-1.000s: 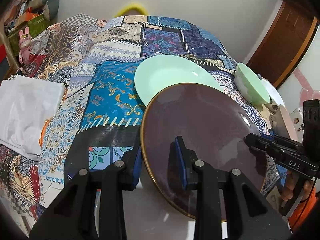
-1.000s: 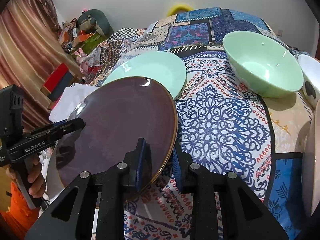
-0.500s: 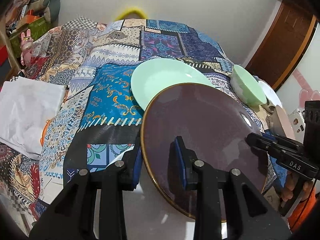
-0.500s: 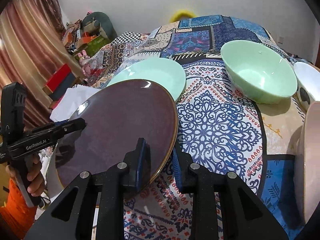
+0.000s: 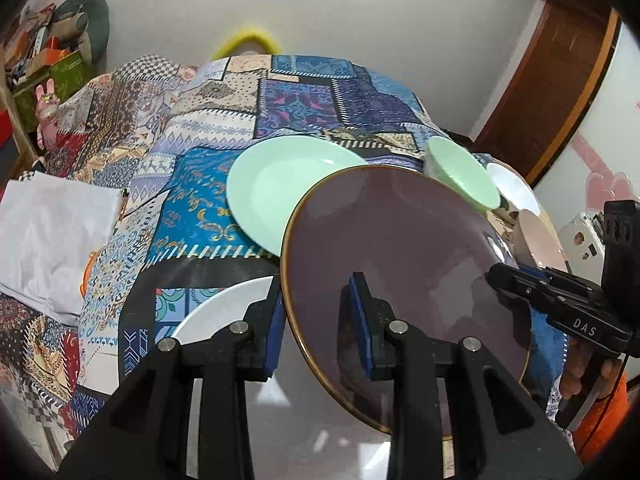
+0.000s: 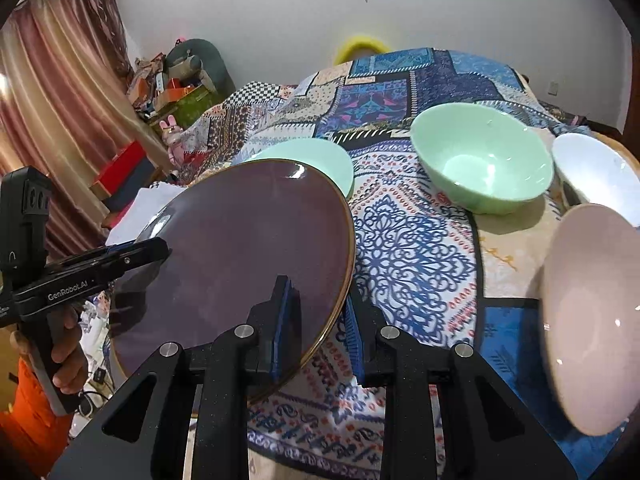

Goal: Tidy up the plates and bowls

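I hold a dark purple plate (image 5: pixel 400 248) with a gold rim, tilted above the table, between both grippers. My left gripper (image 5: pixel 318 320) is shut on its left rim and shows at the left of the right wrist view as the left gripper (image 6: pixel 100 272). My right gripper (image 6: pixel 318 324) is shut on the right rim of that purple plate (image 6: pixel 240 248). A white plate (image 5: pixel 224 308) lies on the table under the lifted one. Behind sits a mint green plate (image 5: pixel 280 188) (image 6: pixel 316 156), with a mint green bowl (image 6: pixel 480 168) to its right.
A white bowl (image 6: pixel 596 172) and a pale pink bowl (image 6: pixel 588 300) stand at the right near the table edge. A patchwork cloth (image 6: pixel 404 248) covers the table. White fabric (image 5: pixel 52 232) lies at the left. Boxes and a curtain (image 6: pixel 60 120) fill the room's left side.
Both grippers have risen with the purple plate and pulled back a little. The white plate beneath it has come into view, and the pink bowl shows more at the right.
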Motion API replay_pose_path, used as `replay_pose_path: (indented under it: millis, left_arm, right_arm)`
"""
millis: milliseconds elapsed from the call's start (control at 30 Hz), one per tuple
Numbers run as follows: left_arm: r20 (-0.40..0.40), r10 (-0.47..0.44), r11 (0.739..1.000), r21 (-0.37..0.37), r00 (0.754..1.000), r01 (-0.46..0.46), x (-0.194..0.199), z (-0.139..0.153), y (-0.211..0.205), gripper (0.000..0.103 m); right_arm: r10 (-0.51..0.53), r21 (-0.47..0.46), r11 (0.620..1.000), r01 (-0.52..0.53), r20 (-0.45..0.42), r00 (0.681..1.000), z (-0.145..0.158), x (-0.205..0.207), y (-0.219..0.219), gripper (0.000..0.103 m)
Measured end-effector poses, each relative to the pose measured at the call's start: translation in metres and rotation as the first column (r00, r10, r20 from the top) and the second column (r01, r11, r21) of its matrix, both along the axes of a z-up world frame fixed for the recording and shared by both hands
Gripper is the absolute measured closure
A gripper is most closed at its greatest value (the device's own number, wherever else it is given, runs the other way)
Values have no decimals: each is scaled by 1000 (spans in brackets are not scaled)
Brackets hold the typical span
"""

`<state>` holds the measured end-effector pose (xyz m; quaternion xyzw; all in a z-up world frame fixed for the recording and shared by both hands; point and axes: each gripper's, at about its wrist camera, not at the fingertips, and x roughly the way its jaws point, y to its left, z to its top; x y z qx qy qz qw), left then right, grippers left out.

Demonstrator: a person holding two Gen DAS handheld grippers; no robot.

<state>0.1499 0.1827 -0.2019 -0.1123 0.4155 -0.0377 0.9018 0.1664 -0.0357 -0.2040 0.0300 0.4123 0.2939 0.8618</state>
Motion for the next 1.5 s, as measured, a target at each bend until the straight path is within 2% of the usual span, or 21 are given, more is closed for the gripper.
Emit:
replay_pose_path:
  millis: [333,633,1200,1500]
  left_arm:
    - [-1,-37,999,10,999,37,-12,14,-35,73]
    - [-36,-68,998,1,997,68,-20,11,-68,73]
    - [-122,-106,994,4,987,108,-25,-18,-116,73]
    - [-165,-123,992,5,979,125,-11,-38,-128,73]
  right_arm:
    - [-29,13,999,29,13,999,9,-14,-27,80]
    - [-58,14,998,58,14,998,9,-24,-56,80]
    - [-92,1,996,92,-47,995,-16,-36,-94,80]
    - [-119,-12,993,119,-86,989,-35,-28,-111,80]
